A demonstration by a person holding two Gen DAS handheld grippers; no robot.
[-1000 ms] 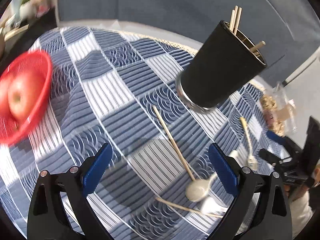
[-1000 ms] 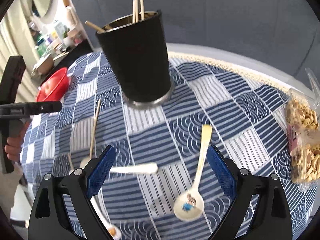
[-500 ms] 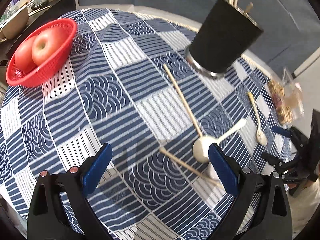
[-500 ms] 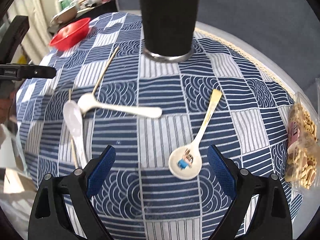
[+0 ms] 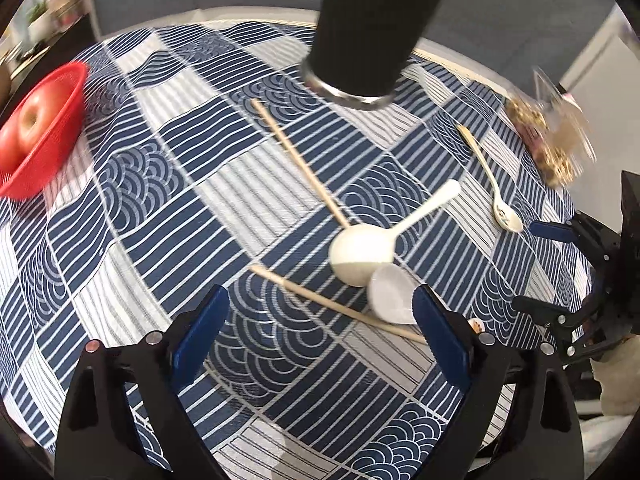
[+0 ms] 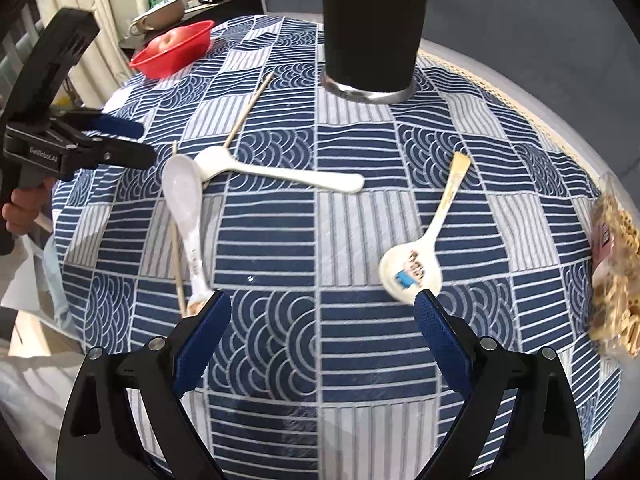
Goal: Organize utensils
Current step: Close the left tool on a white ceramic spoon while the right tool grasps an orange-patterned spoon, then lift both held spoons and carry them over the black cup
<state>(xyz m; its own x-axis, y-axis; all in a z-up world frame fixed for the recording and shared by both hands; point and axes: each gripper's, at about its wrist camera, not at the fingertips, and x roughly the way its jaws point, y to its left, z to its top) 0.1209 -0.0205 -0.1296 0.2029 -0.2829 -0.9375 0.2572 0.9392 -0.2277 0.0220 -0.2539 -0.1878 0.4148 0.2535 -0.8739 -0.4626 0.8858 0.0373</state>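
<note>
Both my grippers hang wide open over the checked tablecloth (image 6: 360,232), holding nothing; the left gripper (image 5: 320,332) has just narrowed a little, with a chopstick (image 5: 332,306) lying between its fingers, its far end hidden behind the right one. Beyond lie two white spoons (image 5: 362,250). Just past my right gripper (image 6: 322,332) lies a cartoon-printed spoon (image 6: 412,268). The black cup's (image 6: 374,28) top is cut off.

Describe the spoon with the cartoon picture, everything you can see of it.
The cartoon spoon is a cream soup spoon, ceramic by its look, with a blue and brown figure printed in its bowl and a tan handle tip. It lies bowl up on the checked cloth, handle pointing toward the black cup, apart from the other spoons. Nothing grips it.
</note>
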